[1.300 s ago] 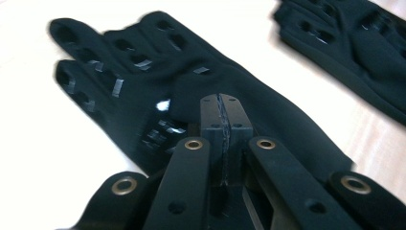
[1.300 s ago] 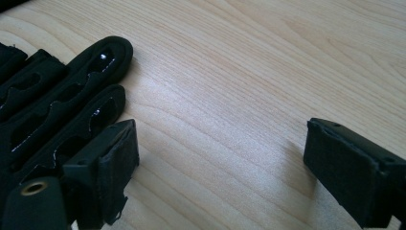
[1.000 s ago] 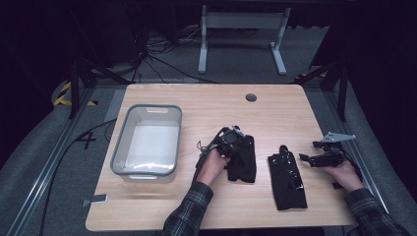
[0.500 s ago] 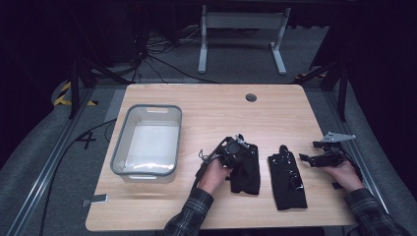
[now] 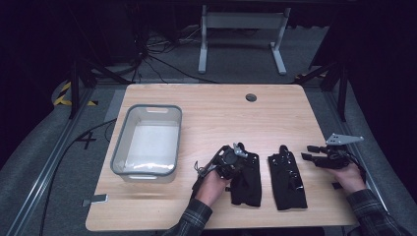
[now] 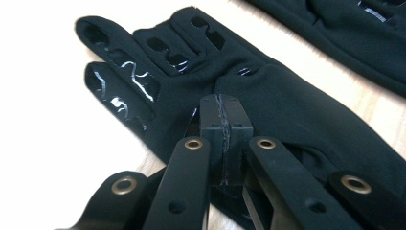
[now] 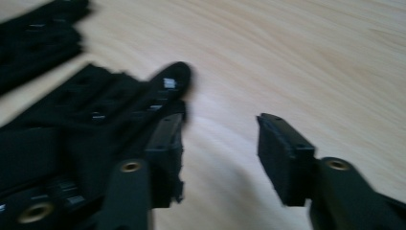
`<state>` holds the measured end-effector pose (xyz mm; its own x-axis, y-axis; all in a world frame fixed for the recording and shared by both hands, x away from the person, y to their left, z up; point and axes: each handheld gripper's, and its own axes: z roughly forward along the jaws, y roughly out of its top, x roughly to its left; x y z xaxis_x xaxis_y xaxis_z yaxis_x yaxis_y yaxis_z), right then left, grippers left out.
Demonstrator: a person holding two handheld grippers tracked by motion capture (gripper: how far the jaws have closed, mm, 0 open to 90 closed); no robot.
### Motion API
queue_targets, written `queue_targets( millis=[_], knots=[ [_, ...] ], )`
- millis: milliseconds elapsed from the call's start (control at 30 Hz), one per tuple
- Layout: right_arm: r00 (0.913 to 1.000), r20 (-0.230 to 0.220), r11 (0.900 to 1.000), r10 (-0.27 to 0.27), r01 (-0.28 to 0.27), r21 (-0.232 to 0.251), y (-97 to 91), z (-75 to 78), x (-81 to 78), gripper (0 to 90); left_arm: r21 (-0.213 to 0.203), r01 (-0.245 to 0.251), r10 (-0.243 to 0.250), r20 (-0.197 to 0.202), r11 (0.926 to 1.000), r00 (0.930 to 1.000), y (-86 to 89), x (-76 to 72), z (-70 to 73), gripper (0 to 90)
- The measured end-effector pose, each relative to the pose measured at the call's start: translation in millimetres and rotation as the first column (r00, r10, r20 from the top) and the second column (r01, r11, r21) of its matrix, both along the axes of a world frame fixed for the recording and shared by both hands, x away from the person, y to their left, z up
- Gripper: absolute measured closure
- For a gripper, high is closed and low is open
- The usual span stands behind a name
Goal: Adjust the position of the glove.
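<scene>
Two black gloves are lying flat near the front edge of the wooden table [image 5: 216,118]. The left glove [image 6: 297,105] is showing glossy grip marks on its fingers. The left gripper [image 6: 224,125] is pinching its fabric with jaws pressed together. The right gripper [image 7: 221,143] is hovering with jaws spread apart beside the right glove [image 7: 72,115]. Farther left, a grey bin [image 5: 147,140] is standing.

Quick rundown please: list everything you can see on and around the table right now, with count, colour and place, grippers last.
Gloves: 2, black, flat side by side at the table's near edge; left glove, right glove.
Bin: 1, clear grey, table's left side.
Table: 1, light wood, with a round hole near the far edge.
Frame: 1, grey metal, on the floor beyond the table.
Left gripper: black, jaws closed, pinching the left glove.
Right gripper: black, jaws apart, beside the right glove.
</scene>
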<state>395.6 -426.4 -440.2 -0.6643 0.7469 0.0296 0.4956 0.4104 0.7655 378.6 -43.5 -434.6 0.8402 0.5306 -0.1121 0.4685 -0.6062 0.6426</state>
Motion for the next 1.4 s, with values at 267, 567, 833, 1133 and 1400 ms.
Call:
queue_targets(
  millis=[267,567,833,1133,1400],
  knots=[
    [0.9783,-0.051,0.9796,0.201,-0.2,0.018,30.0,-0.4,-34.1,87.1,0.004,0.008,-0.008,-0.024,1.0,0.9997,2.7,-10.4,-6.8,89.7],
    [0.958,-0.11,0.9619,0.265,-0.27,-0.039,49.1,-13.8,-37.2,90.0,0.052,0.016,-0.014,-0.037,0.9985,0.9992,-2.4,-10.3,-15.3,89.8],
    [0.9655,-0.096,0.9672,0.242,-0.248,-0.056,66.9,-13.9,-26.2,90.0,0.063,-0.005,0.007,-0.024,0.998,0.9997,-2.6,-10.2,-15.2,89.8],
    [0.9609,-0.097,0.9621,0.259,-0.266,-0.061,79.9,-13.7,-22.1,90.0,0.067,-0.059,0.059,-0.001,0.996,0.9982,-4.4,-8.5,-15.5,89.8],
    [0.9552,-0.097,0.9556,0.28,-0.287,-0.068,91.8,-13.5,-18.7,90.0,0.058,-0.101,0.101,0.012,0.9932,0.9948,-1.7,-4.2,-16.8,89.8]
  ],
)
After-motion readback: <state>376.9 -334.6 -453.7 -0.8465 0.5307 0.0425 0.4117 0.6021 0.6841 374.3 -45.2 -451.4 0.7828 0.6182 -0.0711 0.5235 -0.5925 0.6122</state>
